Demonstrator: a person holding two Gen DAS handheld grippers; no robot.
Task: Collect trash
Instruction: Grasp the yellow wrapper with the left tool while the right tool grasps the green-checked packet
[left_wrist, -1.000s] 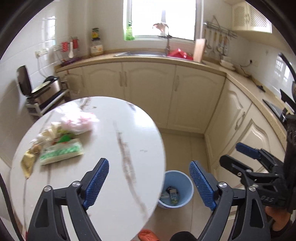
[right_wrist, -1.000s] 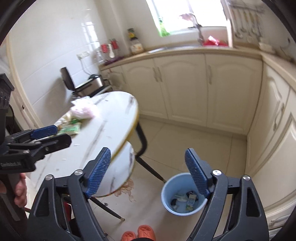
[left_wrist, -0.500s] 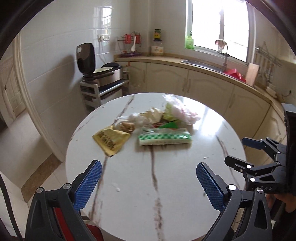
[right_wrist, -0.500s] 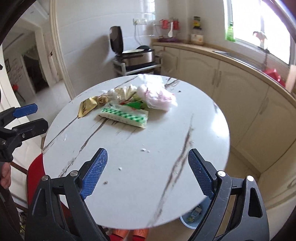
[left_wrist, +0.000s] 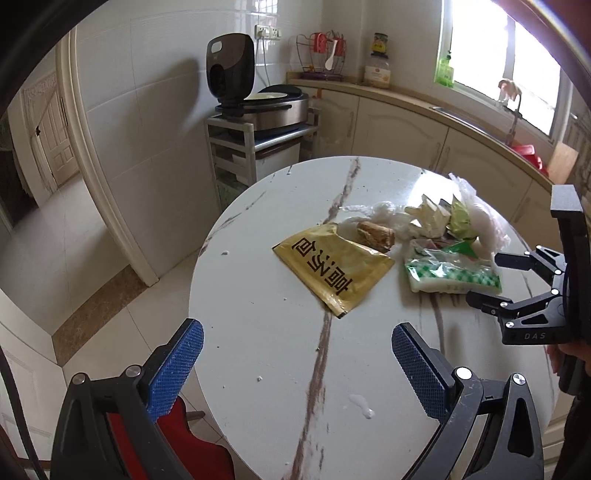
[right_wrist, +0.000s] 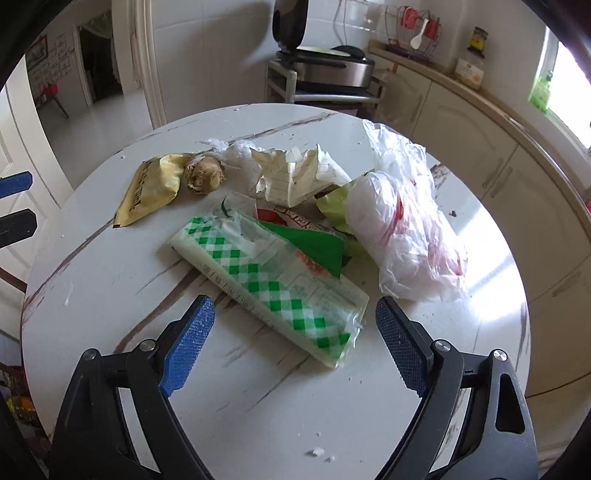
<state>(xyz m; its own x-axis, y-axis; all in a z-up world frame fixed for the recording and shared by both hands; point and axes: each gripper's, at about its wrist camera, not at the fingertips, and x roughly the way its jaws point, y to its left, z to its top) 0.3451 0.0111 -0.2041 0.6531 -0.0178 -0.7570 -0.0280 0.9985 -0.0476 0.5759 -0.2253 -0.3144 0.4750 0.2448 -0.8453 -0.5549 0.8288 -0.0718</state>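
Trash lies on a round white marble table (left_wrist: 280, 354) (right_wrist: 110, 280). A gold packet (left_wrist: 332, 267) (right_wrist: 147, 190), a brown lump (left_wrist: 375, 234) (right_wrist: 205, 173), crumpled paper (right_wrist: 299, 177), a green-checked wrapper (right_wrist: 269, 280) (left_wrist: 452, 273) and a white plastic bag (right_wrist: 406, 229) lie together. My left gripper (left_wrist: 295, 363) is open and empty above the near table edge. My right gripper (right_wrist: 293, 341) is open, just short of the green-checked wrapper's near end; it also shows in the left wrist view (left_wrist: 491, 277).
A rack with a black-lidded cooker (left_wrist: 258, 103) stands behind the table. Cream cabinets and a counter (left_wrist: 424, 122) run along the back and right. A doorway (left_wrist: 44, 147) opens at the left. A red stool (left_wrist: 184, 443) sits below the table's near edge.
Both grippers swung from the floor bin to the table and closed in on the trash pile. Both stayed open.
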